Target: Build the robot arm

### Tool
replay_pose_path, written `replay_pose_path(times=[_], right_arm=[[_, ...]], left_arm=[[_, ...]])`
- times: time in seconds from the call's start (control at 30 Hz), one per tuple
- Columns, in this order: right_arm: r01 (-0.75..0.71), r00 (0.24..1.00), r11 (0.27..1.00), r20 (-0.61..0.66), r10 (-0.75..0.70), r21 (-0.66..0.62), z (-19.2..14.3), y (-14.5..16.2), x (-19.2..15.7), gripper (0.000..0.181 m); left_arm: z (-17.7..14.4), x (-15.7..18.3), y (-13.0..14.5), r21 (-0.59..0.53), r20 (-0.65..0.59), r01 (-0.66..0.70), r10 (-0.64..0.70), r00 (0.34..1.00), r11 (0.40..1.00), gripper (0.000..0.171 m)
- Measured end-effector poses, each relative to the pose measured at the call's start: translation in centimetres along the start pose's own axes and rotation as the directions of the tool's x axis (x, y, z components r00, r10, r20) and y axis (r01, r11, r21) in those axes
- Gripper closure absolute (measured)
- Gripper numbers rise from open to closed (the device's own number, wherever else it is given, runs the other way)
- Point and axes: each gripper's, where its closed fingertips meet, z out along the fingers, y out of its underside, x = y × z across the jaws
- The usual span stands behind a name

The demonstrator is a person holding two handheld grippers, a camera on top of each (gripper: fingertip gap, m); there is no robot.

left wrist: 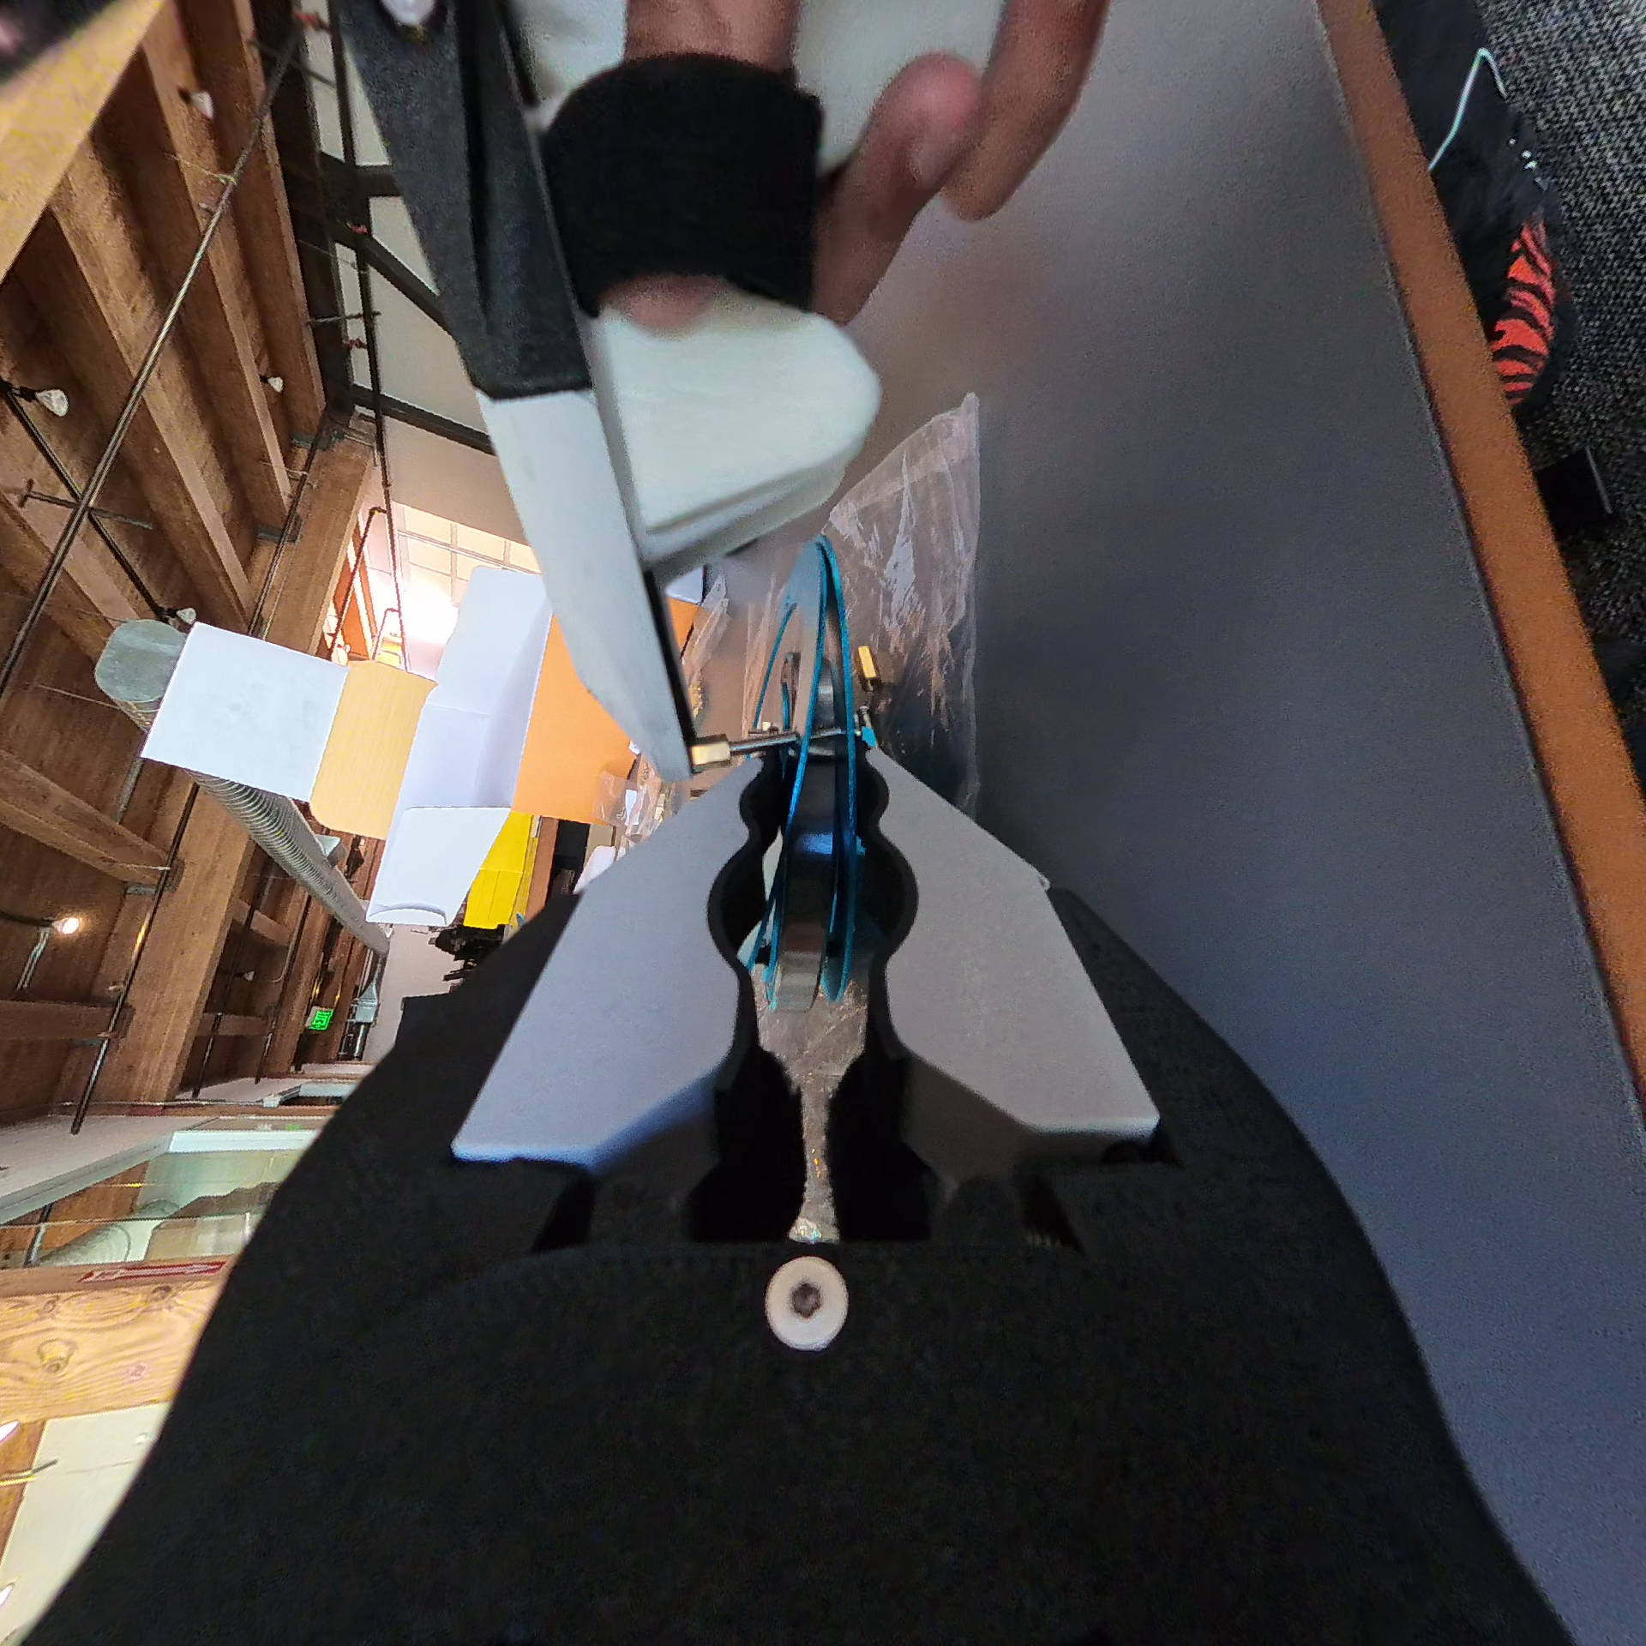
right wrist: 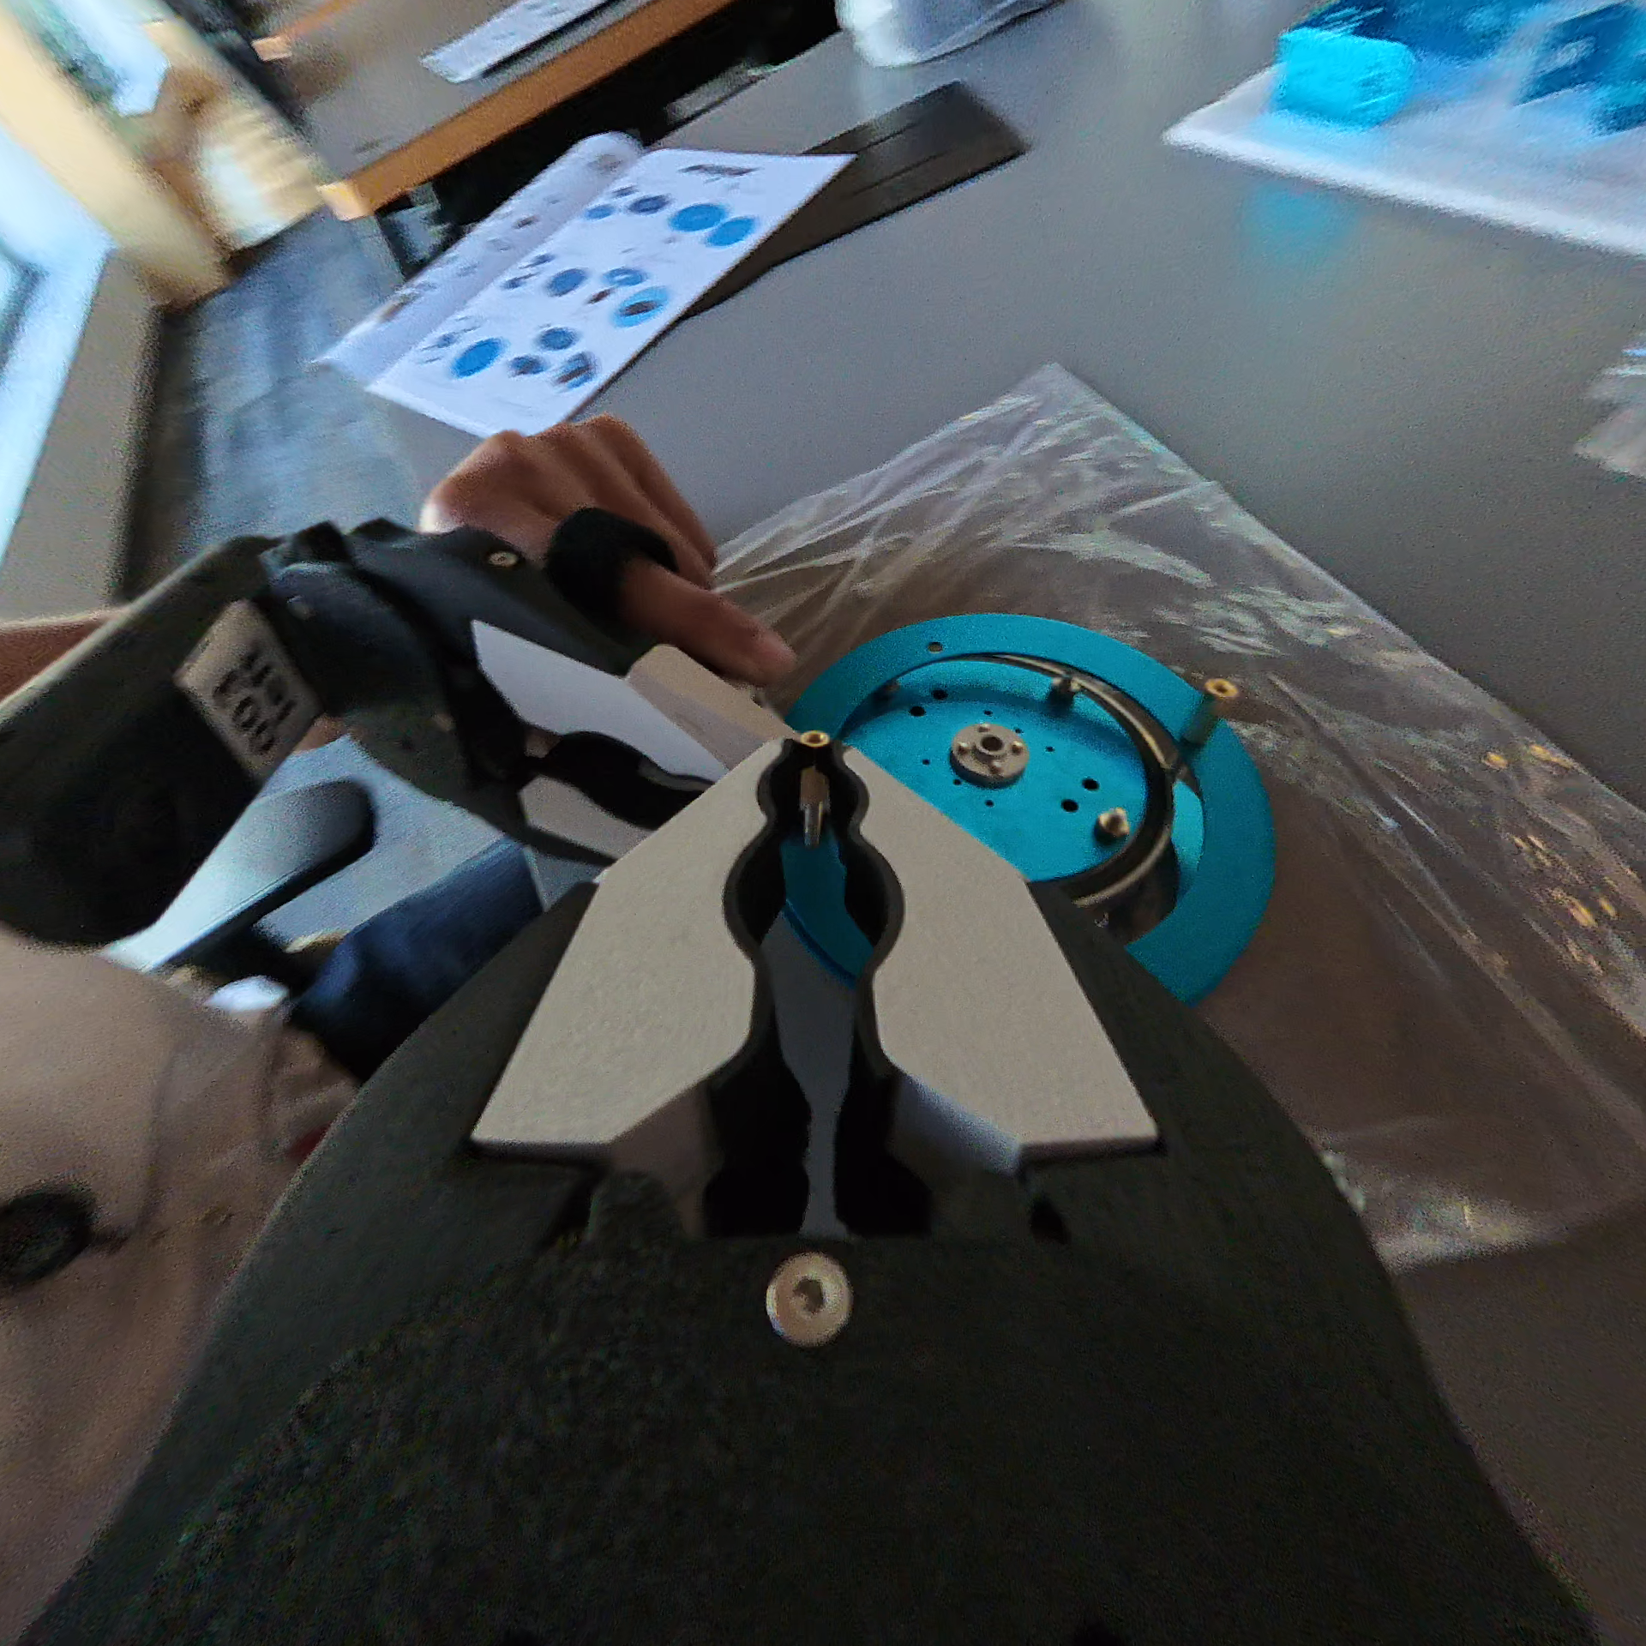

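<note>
My left gripper is shut on the rim of a blue round disc assembly, seen edge-on between its fingers. In the right wrist view the disc assembly lies over a clear plastic bag, with a metal hub in the middle and an upright brass standoff on its outer ring. My right gripper is shut on a small brass standoff, held at the disc's near rim. The left gripper meets the rim beside it. In the left wrist view the right gripper brings the standoff to the disc.
The grey table carries a printed sheet with blue pictures, a black strip and blurred blue items on a white tray at the far right. A person's hand holds the left gripper. Small brass parts lie in the bag. The grippers are tip to tip, or close to it.
</note>
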Motion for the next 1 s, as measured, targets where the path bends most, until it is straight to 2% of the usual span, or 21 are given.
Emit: replay_pose_path(times=[0.07,0.17,0.27,0.33,0.4,0.47,0.53,0.6,0.67,0.73,0.83,0.87,1.0], right_arm=[[-0.042,0.981,0.996,-0.187,0.057,0.080,-0.1,0.0,0.2,0.177],[-0.115,0.883,0.968,-0.423,0.202,0.223,-0.4,0.3,0.3,0.177],[0.024,0.730,0.976,-0.670,0.132,0.217,-0.5,0.1,0.6,0.176],[0.063,0.655,0.973,-0.744,0.129,0.224,-0.4,0.1,0.7,0.176],[0.062,0.657,0.971,-0.742,0.134,0.230,-0.3,0.0,0.6,0.176],[0.052,0.721,0.968,-0.681,0.133,0.244,-0.7,-0.3,0.3,0.175],[0.064,0.845,0.968,-0.529,0.076,0.241,-1.3,-1.0,-0.8,0.171],[0.057,0.935,0.987,-0.354,0.000,0.151,-1.9,-0.4,-1.2,0.159],[0.073,0.989,0.997,-0.131,-0.067,0.040,-2.1,0.9,-1.8,0.157],[0.062,0.998,0.998,-0.001,-0.062,-0.019,-2.1,1.3,-1.2,0.143],[-0.024,0.975,0.998,0.221,0.011,0.055,-1.8,-0.9,-1.8,0.151],[-0.057,0.956,0.997,0.290,0.042,0.043,-1.5,-1.0,-2.0,0.154],[-0.097,0.908,0.995,0.410,0.084,0.012,-0.7,-1.1,-1.9,0.160]], left_arm=[[0.0,0.0,0.0,-0.002,-0.005,0.011,-0.011,1.000,1.000,0.156],[-0.1,0.3,-0.2,0.005,-0.010,0.007,-0.007,1.000,1.000,0.156],[0.0,0.2,-0.2,0.005,-0.010,0.016,-0.016,1.000,1.000,0.156],[-0.1,0.2,0.0,0.005,-0.013,0.021,-0.021,1.000,1.000,0.156],[-0.1,0.1,0.0,0.011,-0.019,0.030,-0.030,0.999,0.999,0.156],[-0.1,0.0,-0.1,0.016,-0.021,0.041,-0.041,0.999,0.999,0.156],[-0.1,0.1,-0.1,0.017,-0.024,0.031,-0.031,0.999,0.999,0.156],[-0.2,0.3,-0.1,0.014,-0.018,0.004,-0.004,1.000,1.000,0.156],[-0.2,0.3,0.0,0.014,-0.022,0.006,-0.005,1.000,1.000,0.156],[-0.3,0.3,0.0,0.012,-0.027,0.008,-0.008,1.000,1.000,0.156],[-0.3,0.3,0.0,0.005,-0.022,-0.002,0.002,1.000,1.000,0.156],[-0.3,0.3,0.0,0.005,-0.024,0.005,-0.005,1.000,1.000,0.155],[-0.3,0.3,-0.1,0.006,-0.031,0.016,-0.016,0.999,1.000,0.156]])
